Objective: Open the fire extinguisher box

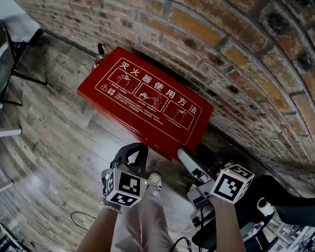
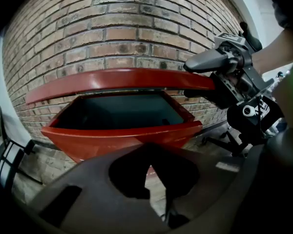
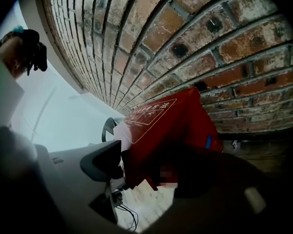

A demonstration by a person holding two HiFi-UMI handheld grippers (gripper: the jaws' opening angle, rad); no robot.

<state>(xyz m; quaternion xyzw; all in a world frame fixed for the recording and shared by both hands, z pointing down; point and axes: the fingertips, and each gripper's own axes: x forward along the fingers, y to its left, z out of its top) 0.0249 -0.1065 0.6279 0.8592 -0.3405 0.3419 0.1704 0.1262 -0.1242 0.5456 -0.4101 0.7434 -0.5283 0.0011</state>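
Shows the fire extinguisher box [image 2: 122,138] on the wooden floor [image 1: 58,156], backed against the brick wall [image 1: 226,46], its lid [image 2: 122,79] tilted part-way up. Props that lid at the front right corner with the right gripper [image 1: 185,159], jaws spread wide above and below the edge, apparently lifting on the lower one rather than pinching. Holds the left gripper [image 1: 135,156] low before the box, jaws seemingly together, gripping nothing, likely in reserve.

Gap btwn raised lid [image 2: 122,78] & box [image 2: 127,135] front rim open across width. Brick wall [image 2: 117,28] blocks rear. Right gripper [image 1: 189,164] takes lid's right corner; chair base [image 2: 223,141] crowds floor [image 1: 68,156] beyond.
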